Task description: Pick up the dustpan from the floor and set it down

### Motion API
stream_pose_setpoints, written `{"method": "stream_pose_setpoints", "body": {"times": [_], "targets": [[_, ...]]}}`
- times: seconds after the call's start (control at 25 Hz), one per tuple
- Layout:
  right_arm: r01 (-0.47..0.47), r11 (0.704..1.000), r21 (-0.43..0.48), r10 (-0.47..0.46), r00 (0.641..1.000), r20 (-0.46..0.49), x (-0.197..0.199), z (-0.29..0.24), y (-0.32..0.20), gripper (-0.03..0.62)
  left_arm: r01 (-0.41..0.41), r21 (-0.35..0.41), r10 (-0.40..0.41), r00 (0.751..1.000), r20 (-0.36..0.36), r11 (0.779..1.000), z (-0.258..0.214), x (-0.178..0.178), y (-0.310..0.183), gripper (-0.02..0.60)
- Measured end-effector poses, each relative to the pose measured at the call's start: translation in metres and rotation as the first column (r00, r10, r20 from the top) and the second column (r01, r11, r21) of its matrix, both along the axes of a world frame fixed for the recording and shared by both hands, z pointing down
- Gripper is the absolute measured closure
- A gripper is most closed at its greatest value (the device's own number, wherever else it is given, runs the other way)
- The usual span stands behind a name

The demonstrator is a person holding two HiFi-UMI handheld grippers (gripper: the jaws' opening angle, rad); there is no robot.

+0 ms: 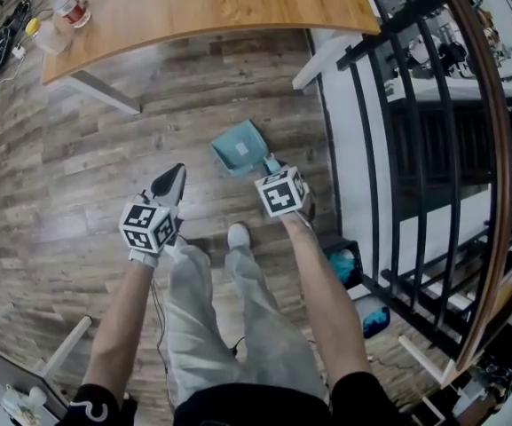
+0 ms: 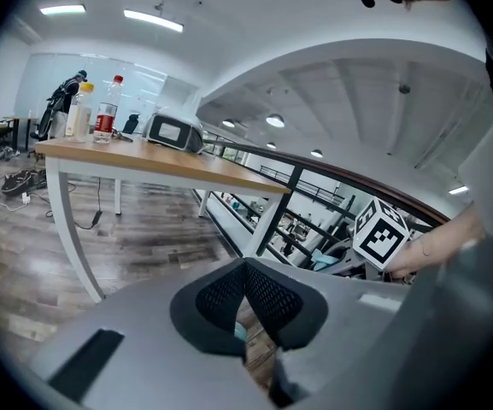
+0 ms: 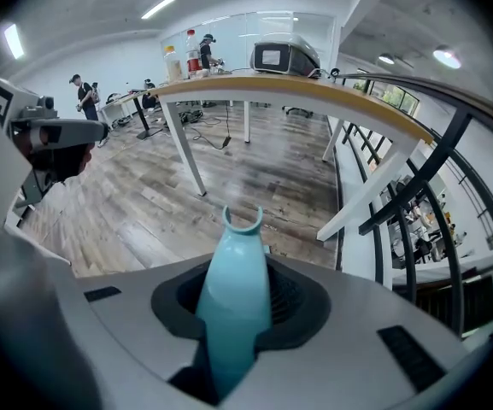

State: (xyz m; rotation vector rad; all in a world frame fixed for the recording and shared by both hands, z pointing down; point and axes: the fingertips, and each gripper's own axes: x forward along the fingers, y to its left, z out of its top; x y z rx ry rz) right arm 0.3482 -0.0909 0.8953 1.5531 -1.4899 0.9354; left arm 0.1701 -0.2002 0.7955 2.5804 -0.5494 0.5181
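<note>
Right gripper view shows your right gripper [image 3: 239, 293] clenched on the dustpan's teal handle [image 3: 233, 263]. The dustpan [image 1: 240, 146] sits low, just beyond your feet. It looks like light, stiff, slick plastic and may swivel. Your left gripper [image 1: 169, 183] is closed and empty. The railing [image 1: 371, 149] crowds the right, and open floor [image 1: 78, 167] lies left.

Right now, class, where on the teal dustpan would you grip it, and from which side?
The narrow handle, from its rear end, away from the wide pan: it tapers to fit between two jaws. The right gripper is shut on it that way.
</note>
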Motion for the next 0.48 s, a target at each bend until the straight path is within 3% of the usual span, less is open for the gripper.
{"method": "stream_pose_setpoints", "body": {"times": [0.2, 0.48], "targets": [[0.036, 0.999, 0.013, -0.035, 0.999, -0.024, -0.006, 0.009, -0.003, 0.513, 0.004, -0.003, -0.004, 1.0, 0.007, 1.0, 0.006, -0.005, -0.011, 0.583], [-0.035, 0.999, 0.016, 0.034, 0.999, 0.039, -0.006, 0.023, 0.014, 0.507, 0.003, -0.013, -0.003, 1.0, 0.009, 1.0, 0.008, -0.007, -0.013, 0.583]]}}
